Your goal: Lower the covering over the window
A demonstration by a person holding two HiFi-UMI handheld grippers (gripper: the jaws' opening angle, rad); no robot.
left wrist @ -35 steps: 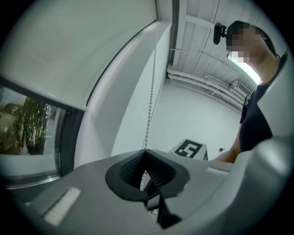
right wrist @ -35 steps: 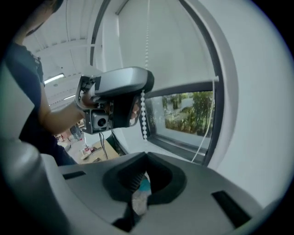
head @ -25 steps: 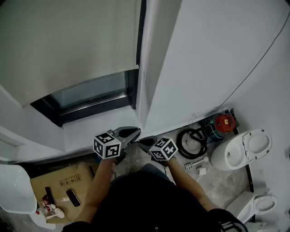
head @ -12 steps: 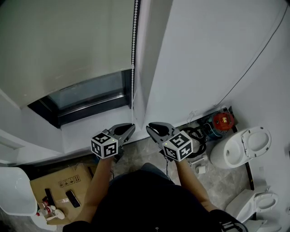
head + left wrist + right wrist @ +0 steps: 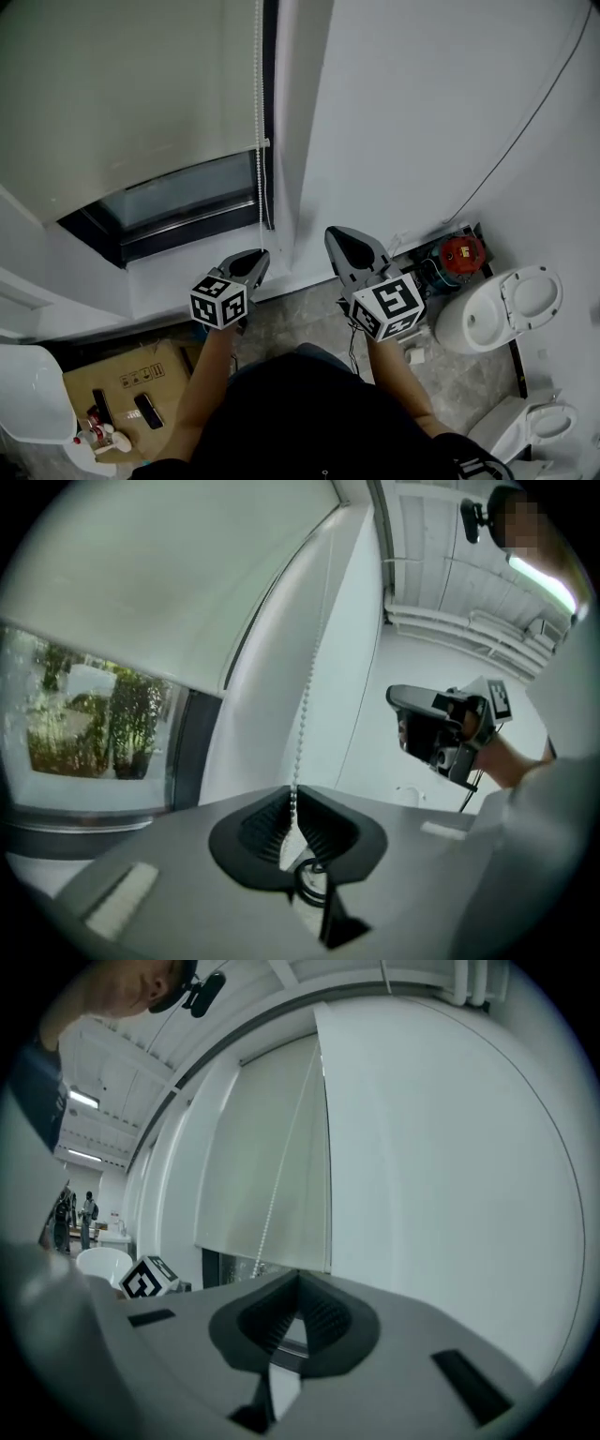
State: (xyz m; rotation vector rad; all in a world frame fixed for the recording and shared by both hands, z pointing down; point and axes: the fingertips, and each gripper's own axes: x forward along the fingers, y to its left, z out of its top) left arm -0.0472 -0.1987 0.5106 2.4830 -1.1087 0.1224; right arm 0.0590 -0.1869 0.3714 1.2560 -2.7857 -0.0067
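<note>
Left gripper [image 5: 253,258] was clamped on the bead chain [image 5: 260,141] running up to 12 o'clock. Right gripper [image 5: 343,240] had just snapped closed on nothing. Blind [image 5: 122,94] hung at 11 o'clock, partway down the window [image 5: 178,199].

On my feed the left gripper [image 5: 251,260] and the right gripper [image 5: 342,240] are both smooth grey shells tapering to a rounded nose. Each has black ribbed pads [image 5: 323,825] set in a black surround. Each carries a white cube printed with black square markers: the left cube [image 5: 218,302] and the right cube [image 5: 387,307]. I see a black wire loop [image 5: 312,878] behind the left pads. The person wears a black top [image 5: 309,412], forearms bare, and a black head camera [image 5: 473,519]
</note>
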